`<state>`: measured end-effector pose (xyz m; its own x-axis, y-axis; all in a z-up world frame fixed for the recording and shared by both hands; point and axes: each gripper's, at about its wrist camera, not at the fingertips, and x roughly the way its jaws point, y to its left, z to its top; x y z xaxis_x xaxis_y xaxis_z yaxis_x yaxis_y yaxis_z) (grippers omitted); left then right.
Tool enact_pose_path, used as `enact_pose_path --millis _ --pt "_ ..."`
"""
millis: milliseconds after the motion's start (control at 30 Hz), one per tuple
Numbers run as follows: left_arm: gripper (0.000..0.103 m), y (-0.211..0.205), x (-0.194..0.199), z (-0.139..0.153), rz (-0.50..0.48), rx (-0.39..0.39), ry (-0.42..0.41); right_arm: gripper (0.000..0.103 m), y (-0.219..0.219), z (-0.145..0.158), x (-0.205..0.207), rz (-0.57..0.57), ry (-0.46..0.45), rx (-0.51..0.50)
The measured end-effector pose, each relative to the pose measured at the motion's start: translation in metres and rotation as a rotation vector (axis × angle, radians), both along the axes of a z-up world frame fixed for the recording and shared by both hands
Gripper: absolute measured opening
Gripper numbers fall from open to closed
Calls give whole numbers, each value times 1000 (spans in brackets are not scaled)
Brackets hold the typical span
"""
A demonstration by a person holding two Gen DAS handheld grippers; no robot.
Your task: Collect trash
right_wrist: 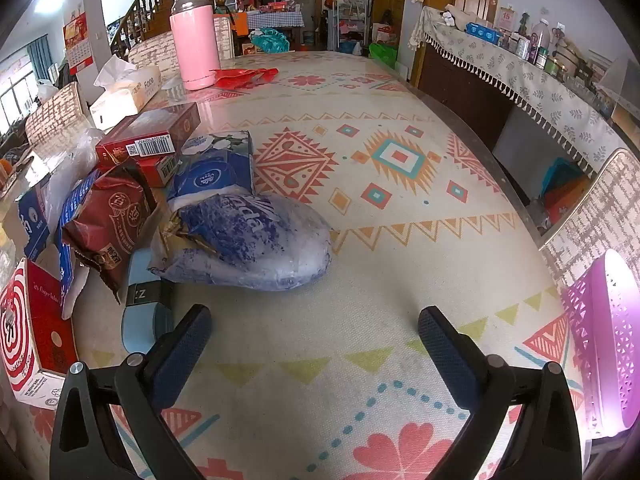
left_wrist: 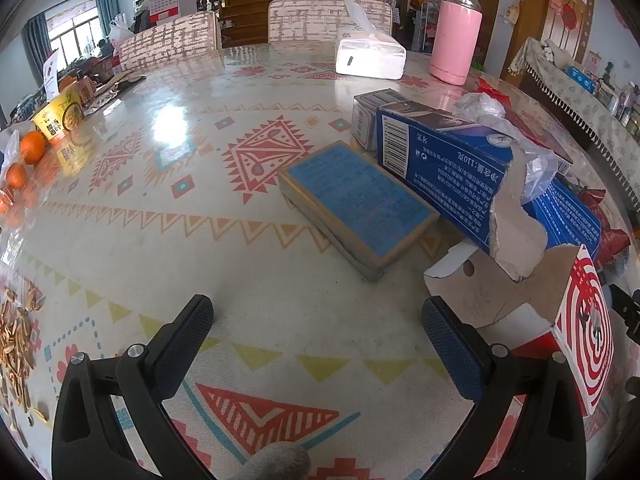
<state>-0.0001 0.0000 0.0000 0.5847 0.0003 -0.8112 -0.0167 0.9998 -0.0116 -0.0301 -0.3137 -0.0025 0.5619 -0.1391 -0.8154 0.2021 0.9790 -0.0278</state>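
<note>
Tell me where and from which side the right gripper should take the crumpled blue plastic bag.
Grip the crumpled blue plastic bag at its rounded right end, coming down from above. That end bulges free over bare tablecloth, while its left end is crowded by the brown snack packet. The right gripper is open and empty.

Two handheld grippers, left gripper (left_wrist: 318, 320) and right gripper (right_wrist: 315, 320), alike in build: glossy black plastic arms with triangular cut-outs, forked outward. Flat fingers (left_wrist: 186, 340) faced with dark blue-black pads (right_wrist: 452, 354) of fine knurled texture. Round silver screw heads (left_wrist: 136, 350) at the pivots, two on each side.
</note>
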Motion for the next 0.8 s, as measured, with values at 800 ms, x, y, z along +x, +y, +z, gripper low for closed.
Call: enact_pose_path --millis 800 --pt "103 0 -3 2 -41 -1 29 103 -7 5 -25 34 26 86"
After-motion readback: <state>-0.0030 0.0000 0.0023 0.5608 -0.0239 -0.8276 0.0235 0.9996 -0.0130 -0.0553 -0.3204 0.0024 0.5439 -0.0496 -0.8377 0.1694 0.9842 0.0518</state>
